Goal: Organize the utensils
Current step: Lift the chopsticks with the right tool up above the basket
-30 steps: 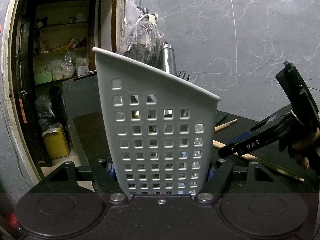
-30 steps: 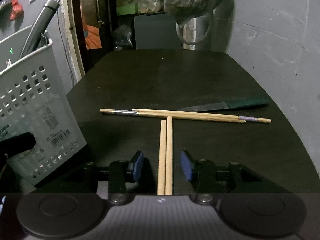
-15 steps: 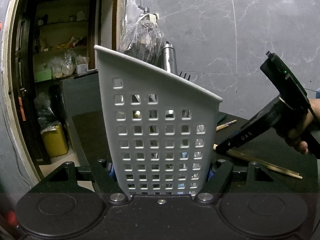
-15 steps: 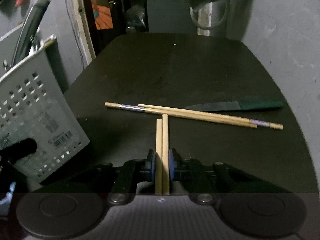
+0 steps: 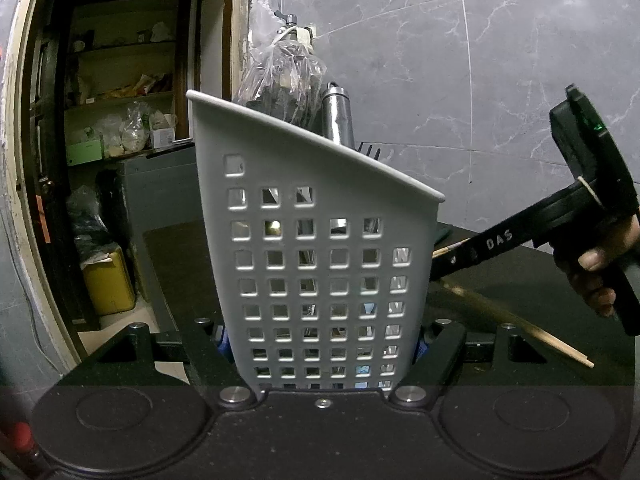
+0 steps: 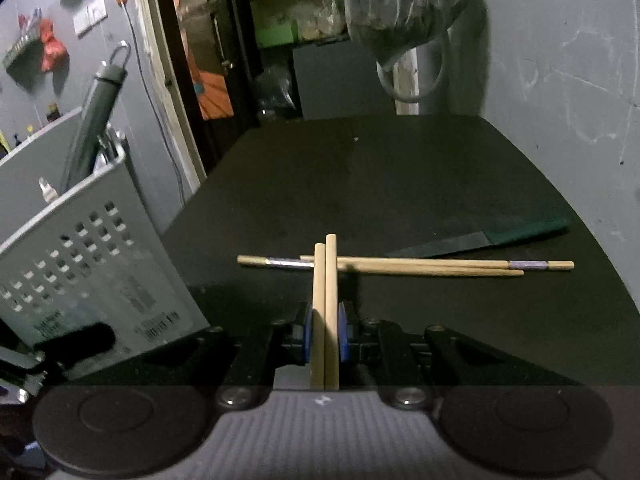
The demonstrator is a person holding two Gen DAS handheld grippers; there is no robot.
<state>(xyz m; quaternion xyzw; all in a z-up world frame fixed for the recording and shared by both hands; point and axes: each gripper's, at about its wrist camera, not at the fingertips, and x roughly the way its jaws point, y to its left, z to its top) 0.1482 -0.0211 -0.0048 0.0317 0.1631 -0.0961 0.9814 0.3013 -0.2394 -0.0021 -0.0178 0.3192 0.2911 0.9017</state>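
Left gripper [image 5: 322, 350] clamps the caddy [image 5: 316, 248]. Only the right view shows the right gripper [image 6: 325, 334] pinching two chopsticks [image 6: 325, 300] — table [image 6: 360, 184] pair [image 6: 420, 266] and knife [image 6: 480, 236] at one o'clock.

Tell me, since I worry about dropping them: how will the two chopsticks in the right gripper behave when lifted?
The chopsticks look like stiff wood, so probably no sagging. They look thin, likely light. The right gripper pinches them side by side near one end, so they might pivot or slide apart.

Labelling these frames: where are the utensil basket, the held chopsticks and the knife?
utensil basket [image 5: 320, 248], left wrist view, perforated front wall
held chopsticks [image 6: 325, 280], right wrist view, shafts ahead of pads
knife [image 6: 452, 243], right wrist view, blade
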